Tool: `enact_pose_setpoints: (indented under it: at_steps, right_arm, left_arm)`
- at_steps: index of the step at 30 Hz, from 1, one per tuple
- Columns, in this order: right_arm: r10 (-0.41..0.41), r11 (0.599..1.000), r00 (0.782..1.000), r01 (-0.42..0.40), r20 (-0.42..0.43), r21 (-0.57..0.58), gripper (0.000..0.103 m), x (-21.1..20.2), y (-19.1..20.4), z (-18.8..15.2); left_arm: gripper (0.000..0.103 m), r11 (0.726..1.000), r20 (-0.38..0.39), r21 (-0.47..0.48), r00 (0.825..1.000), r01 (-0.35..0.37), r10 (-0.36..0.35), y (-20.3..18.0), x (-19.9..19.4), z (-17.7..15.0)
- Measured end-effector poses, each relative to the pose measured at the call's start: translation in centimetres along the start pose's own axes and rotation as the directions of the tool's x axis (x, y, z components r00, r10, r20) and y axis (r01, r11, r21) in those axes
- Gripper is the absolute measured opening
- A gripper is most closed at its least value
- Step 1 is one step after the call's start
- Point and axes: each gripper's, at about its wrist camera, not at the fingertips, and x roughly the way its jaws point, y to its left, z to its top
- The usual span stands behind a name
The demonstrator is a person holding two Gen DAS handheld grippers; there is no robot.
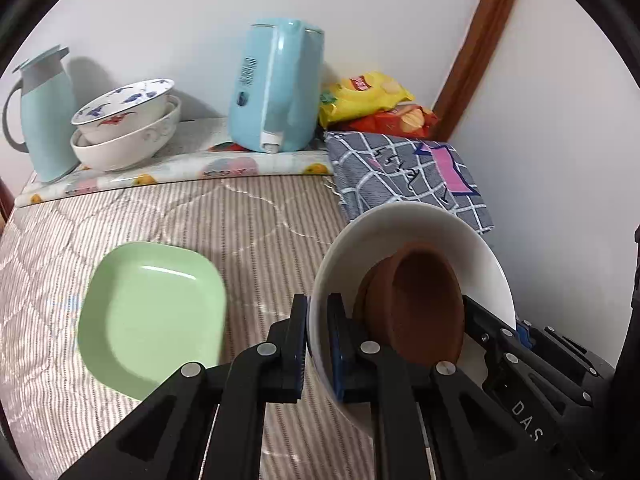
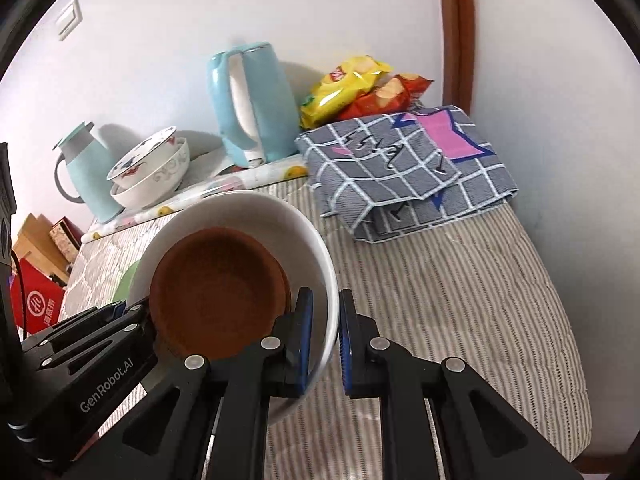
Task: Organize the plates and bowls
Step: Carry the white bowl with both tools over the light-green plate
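Note:
A large white bowl (image 1: 404,232) with brown bowls (image 1: 424,300) nested inside is held above the striped bed cover. My left gripper (image 1: 318,340) is shut on its left rim. My right gripper (image 2: 326,344) is shut on the opposite rim of the white bowl (image 2: 240,212), with the brown bowls (image 2: 218,280) inside. A light green square plate (image 1: 152,316) lies on the cover to the left; only its edge (image 2: 128,284) shows in the right wrist view. Two stacked patterned white bowls (image 1: 128,124) stand at the back left and also show in the right wrist view (image 2: 154,176).
A blue kettle (image 1: 276,84), a pale blue thermos jug (image 1: 46,112), snack bags (image 1: 372,100) and a folded checked cloth (image 1: 408,176) line the back by the wall. Red and brown boxes (image 2: 36,280) sit off the bed's left side.

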Motion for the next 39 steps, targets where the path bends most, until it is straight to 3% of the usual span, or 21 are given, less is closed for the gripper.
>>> enact_pose_setpoints:
  at_steps: [19, 39]
  right_arm:
    - [0.052, 0.996, 0.999, -0.052, -0.001, -0.072, 0.012, 0.5, 8.0, -0.1]
    - [0.095, 0.988, 0.995, -0.099, -0.036, -0.117, 0.012, 3.3, 13.3, -0.1]
  left_arm:
    - [0.01, 0.996, 0.036, -0.081, 0.998, -0.039, 0.042, 7.8, -2.9, -0.1]
    - [0.01, 0.988, 0.02, -0.138, 0.997, -0.075, 0.078, 13.9, -2.8, -0.2]
